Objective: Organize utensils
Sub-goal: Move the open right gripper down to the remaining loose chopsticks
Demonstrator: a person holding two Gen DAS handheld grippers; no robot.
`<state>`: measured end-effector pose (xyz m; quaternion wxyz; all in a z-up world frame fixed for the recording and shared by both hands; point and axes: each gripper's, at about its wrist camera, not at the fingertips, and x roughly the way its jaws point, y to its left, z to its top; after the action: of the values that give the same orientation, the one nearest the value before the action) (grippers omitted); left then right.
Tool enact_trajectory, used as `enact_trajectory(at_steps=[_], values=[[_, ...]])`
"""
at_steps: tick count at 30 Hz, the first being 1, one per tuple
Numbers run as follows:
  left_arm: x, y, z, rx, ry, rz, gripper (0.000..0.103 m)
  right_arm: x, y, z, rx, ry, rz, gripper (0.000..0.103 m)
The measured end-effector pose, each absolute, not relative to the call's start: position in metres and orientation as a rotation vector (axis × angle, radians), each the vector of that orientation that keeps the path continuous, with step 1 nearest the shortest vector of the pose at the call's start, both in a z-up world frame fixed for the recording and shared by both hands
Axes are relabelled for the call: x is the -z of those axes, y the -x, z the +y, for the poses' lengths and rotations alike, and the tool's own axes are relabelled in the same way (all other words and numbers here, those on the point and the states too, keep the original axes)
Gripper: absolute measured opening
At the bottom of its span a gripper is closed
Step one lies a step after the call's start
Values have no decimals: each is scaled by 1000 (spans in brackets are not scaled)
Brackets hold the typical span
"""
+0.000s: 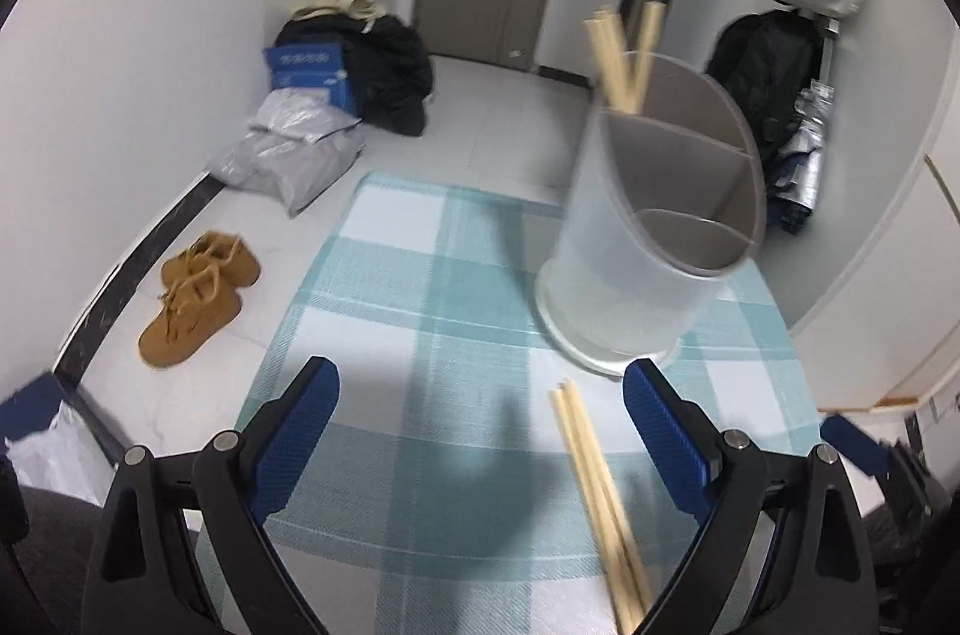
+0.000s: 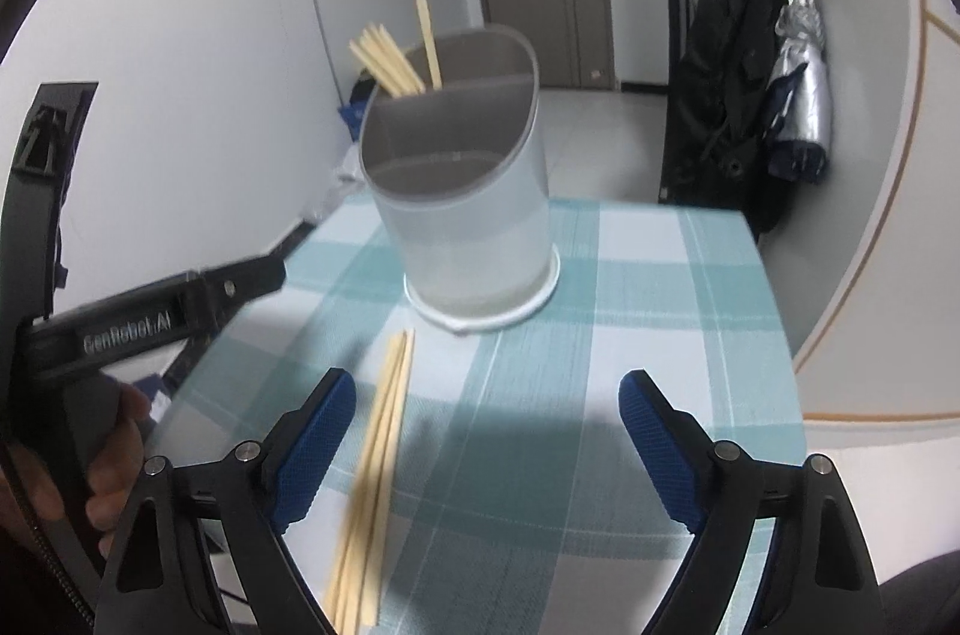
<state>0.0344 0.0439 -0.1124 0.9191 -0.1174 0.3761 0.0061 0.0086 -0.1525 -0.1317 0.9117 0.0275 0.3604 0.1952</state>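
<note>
On the counter (image 1: 384,323), left wrist view: left claw (image 1: 480,443) wide open, empty; loose chopsticks (image 1: 594,491) lie by its right finger, near the holder (image 1: 636,239). Right wrist view: right claw (image 2: 487,446) wide open, empty; some chopsticks already in the holder's back compartment. Likely mid-task; next, grasp the loose bundle.

Each gripper, the left gripper (image 1: 480,395) and the right gripper (image 2: 487,404), is built from black plastic arms joined by silver screws and tipped with blue ribbed pads (image 2: 315,446). White "GenRobot.AI" lettering is printed on the left one's black body, which is gripped by a bare-skinned hand (image 2: 114,461).
</note>
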Motion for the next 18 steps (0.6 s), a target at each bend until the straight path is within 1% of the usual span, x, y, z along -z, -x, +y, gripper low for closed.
enact_trajectory(at_steps=[3,5,8,9,10,11,15,18], values=[[116,-44,55,-26,314,805,93,140,-17,-147,-429,-52,799,83],[117,-49,60,-43,324,816,93,145,-22,-141,-450,-44,837,81],[121,-56,67,-60,346,850,93,154,-32,-128,-491,-8,899,73],[122,-58,70,-63,367,858,93,156,-36,-124,-507,2,920,63],[123,-59,74,-65,385,864,93,159,-41,-119,-523,15,945,50],[123,-60,76,-71,398,868,93,163,-45,-112,-527,30,969,45],[123,-60,85,-88,437,872,93,172,-60,-96,-548,64,1025,33],[124,-60,89,-88,461,878,93,173,-65,-87,-558,86,1039,32]])
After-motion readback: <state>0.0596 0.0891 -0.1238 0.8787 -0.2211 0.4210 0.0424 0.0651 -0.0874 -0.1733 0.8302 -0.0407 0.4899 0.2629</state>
